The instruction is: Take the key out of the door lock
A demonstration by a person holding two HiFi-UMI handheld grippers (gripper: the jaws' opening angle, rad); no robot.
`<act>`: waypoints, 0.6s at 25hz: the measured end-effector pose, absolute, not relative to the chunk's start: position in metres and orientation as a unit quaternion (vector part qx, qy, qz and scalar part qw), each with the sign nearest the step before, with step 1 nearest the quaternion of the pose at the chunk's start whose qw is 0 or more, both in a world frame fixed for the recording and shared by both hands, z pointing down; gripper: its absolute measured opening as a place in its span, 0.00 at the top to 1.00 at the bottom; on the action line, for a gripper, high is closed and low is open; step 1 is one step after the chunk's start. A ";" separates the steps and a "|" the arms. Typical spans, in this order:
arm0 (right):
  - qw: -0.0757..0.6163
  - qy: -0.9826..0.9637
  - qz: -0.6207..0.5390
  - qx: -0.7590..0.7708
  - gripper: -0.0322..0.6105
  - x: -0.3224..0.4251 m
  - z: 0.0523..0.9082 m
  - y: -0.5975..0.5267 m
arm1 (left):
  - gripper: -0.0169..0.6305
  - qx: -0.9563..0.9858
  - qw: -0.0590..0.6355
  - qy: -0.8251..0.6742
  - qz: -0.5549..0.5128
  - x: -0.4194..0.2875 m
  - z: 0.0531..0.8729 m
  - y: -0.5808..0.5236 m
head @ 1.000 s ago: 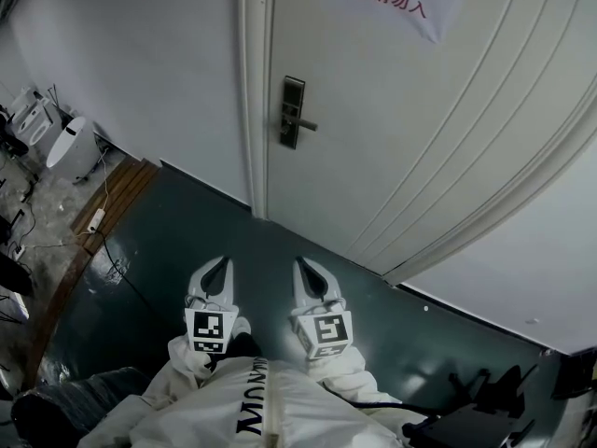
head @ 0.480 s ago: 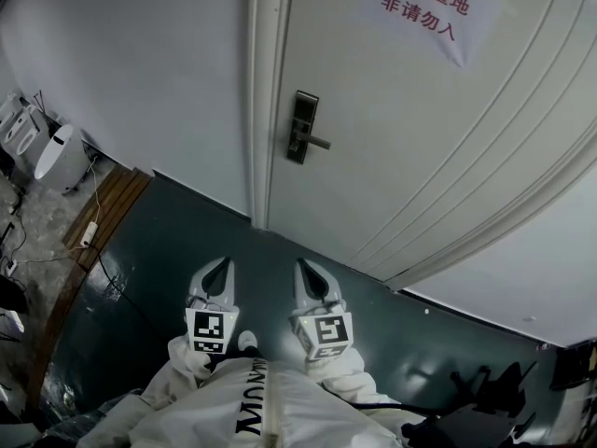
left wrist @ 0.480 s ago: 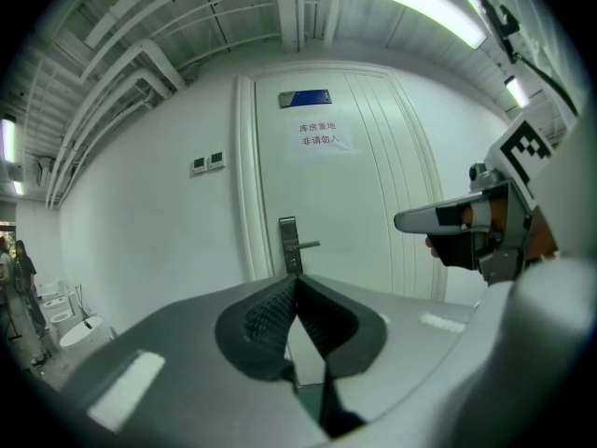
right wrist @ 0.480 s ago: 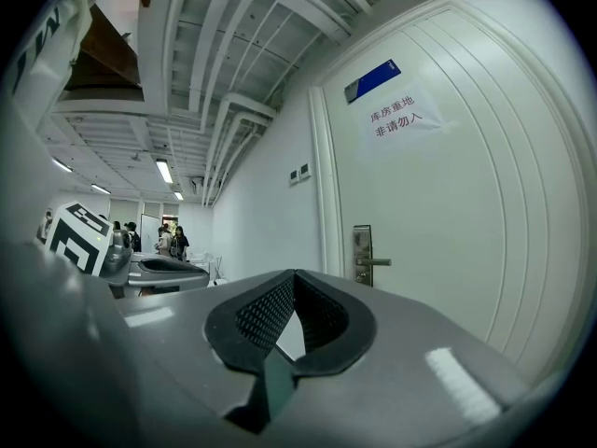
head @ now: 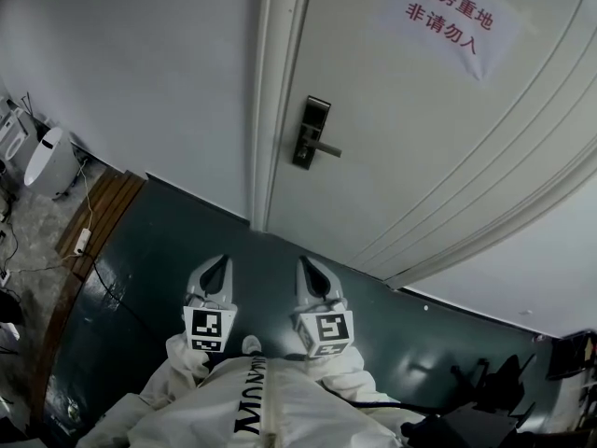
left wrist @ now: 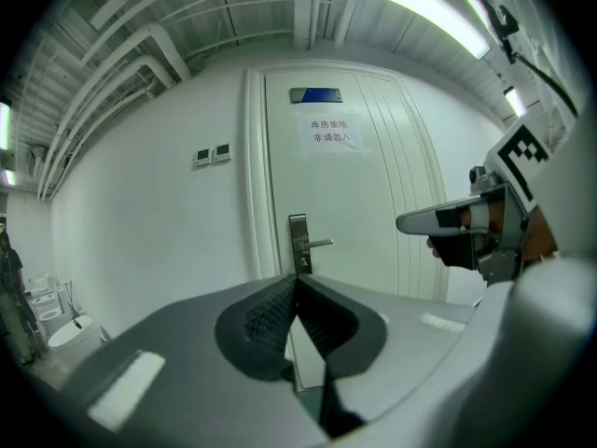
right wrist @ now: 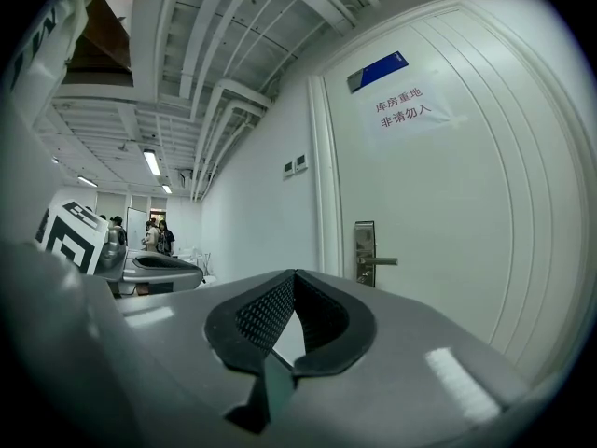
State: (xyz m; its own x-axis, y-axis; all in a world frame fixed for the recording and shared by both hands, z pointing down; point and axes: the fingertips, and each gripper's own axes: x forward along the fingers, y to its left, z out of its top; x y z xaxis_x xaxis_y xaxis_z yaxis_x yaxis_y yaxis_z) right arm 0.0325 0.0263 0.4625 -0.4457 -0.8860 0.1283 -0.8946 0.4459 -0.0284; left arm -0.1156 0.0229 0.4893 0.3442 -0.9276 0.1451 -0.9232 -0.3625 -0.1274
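Left gripper [head: 220, 263]: jaws closed, empty.
Right gripper [head: 305, 265]: jaws closed, empty.
Door lock [head: 312, 133]: door's [head: 420, 138] left edge, well apart from both.

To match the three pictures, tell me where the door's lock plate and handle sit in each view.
Head view: lock plate just above centre, on the door's left edge.
Left gripper view: lock plate near centre, low on the door.
Right gripper view: lock plate right of centre.
Shared landmark: red-lettered paper sign on the door above it.
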 end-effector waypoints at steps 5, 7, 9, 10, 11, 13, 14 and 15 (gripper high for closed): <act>0.058 -0.843 0.044 0.532 0.95 0.032 0.467 0.015 | 0.97 -0.818 0.003 0.567 -0.091 -0.124 0.494 0.010; 0.062 -0.841 0.047 0.535 0.95 0.032 0.470 0.010 | 0.97 -0.819 0.001 0.567 -0.089 -0.124 0.496 0.007; 0.062 -0.842 0.052 0.534 0.95 0.030 0.472 0.003 | 0.97 -0.818 -0.003 0.567 -0.092 -0.126 0.501 0.002; 0.062 -0.842 0.054 0.533 0.95 0.028 0.474 -0.001 | 0.97 -0.818 -0.005 0.568 -0.095 -0.127 0.503 -0.001; 0.061 -0.843 0.056 0.532 0.95 0.027 0.475 -0.006 | 0.97 -0.817 -0.008 0.569 -0.097 -0.129 0.505 -0.004; 0.061 -0.845 0.061 0.527 0.95 0.023 0.480 -0.017 | 0.97 -0.814 -0.010 0.571 -0.102 -0.132 0.508 -0.013; 0.060 -0.847 0.063 0.525 0.95 0.021 0.482 -0.024 | 0.97 -0.813 -0.010 0.573 -0.104 -0.135 0.509 -0.019; 0.059 -0.848 0.065 0.522 0.95 0.018 0.483 -0.031 | 0.97 -0.811 -0.010 0.575 -0.106 -0.137 0.509 -0.025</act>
